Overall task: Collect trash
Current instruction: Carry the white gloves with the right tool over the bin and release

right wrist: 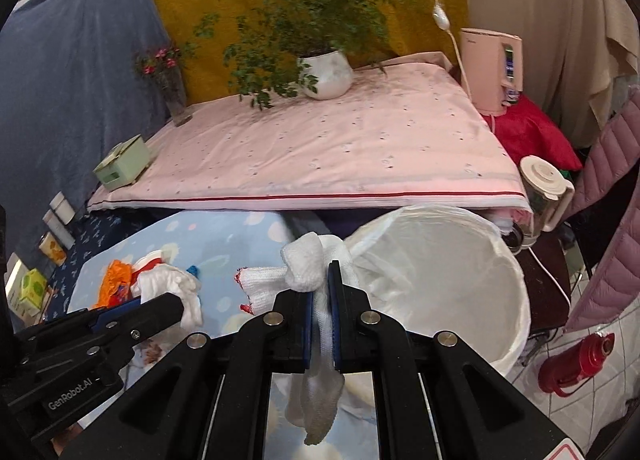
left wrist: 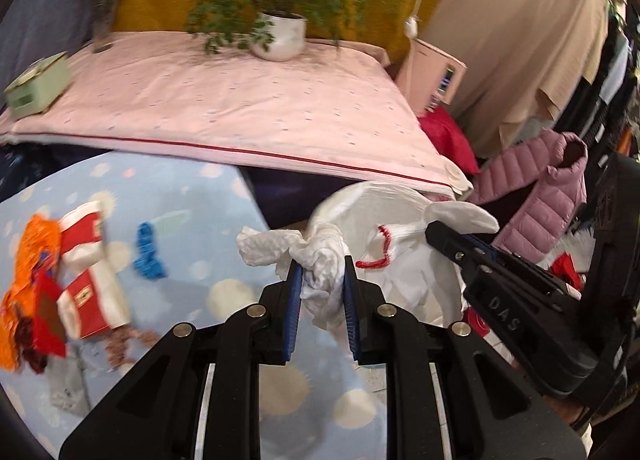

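My left gripper is shut on a crumpled white tissue, held above the blue patterned table. My right gripper is shut on a white cloth glove with red trim, next to the rim of a white-lined trash bin. In the left wrist view the right gripper holds the glove in front of the bin liner. In the right wrist view the left gripper carries the tissue. Orange wrapper, red-and-white cartons and a blue scrap lie on the table.
A pink-covered raised surface stands behind, with a potted plant, a flower vase and a green box. A kettle, a red flask and a pink jacket are at the right.
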The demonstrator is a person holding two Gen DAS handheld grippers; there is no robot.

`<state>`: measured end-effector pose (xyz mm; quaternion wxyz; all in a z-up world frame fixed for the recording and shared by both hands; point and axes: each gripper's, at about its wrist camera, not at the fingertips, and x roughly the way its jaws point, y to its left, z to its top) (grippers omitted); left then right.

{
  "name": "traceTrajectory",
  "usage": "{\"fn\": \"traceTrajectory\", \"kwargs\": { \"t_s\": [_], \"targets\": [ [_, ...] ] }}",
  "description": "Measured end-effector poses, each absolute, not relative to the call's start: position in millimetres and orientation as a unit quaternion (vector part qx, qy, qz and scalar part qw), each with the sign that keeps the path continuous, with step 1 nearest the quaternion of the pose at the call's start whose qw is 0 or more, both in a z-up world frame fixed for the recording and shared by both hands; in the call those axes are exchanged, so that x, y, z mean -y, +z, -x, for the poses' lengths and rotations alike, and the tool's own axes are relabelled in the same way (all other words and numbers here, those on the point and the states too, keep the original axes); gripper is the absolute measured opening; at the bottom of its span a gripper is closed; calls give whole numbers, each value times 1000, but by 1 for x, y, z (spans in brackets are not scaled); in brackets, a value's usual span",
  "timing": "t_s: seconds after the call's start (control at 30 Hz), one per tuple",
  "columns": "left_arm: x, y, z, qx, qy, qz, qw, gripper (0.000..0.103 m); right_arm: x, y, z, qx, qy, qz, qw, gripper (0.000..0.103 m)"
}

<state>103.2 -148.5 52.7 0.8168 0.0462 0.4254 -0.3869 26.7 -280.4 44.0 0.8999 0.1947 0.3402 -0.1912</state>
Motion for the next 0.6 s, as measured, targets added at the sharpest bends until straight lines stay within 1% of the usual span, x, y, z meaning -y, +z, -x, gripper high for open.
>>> {"fn": "traceTrajectory", "kwargs": {
  "t_s": [0.13,0.2,0.27,0.3,0.37,0.43,0.47,0.5,0.53,0.6],
  "targets": [
    [189,40,-99,-430,-410,-65,802,19,310,25,-20,-350,-217,-208,887,8],
    [207,32,-98,-436,-418,-70,794,20,319,17,-18,-355,-220,-212,884,11],
    [221,26,-98,-440,-423,-76,788,22,326,9,-17,-356,-232,-214,880,17],
    [227,21,-99,-442,-423,-78,787,25,330,6,-15,-357,-235,-216,878,20],
    [235,16,-100,-443,-420,-83,788,31,338,2,-11,-353,-244,-221,876,33],
    [241,12,-100,-443,-413,-88,791,41,344,1,-4,-350,-259,-220,873,39],
    [241,11,-101,-443,-408,-87,794,50,347,-1,-2,-349,-265,-218,872,42],
    [240,11,-102,-441,-403,-85,797,53,350,-3,2,-347,-268,-215,872,44],
    [237,10,-102,-438,-399,-84,801,54,354,-6,5,-348,-278,-214,869,46],
    [232,10,-103,-436,-392,-85,806,55,362,-16,12,-355,-298,-210,861,46]
  ]
}}
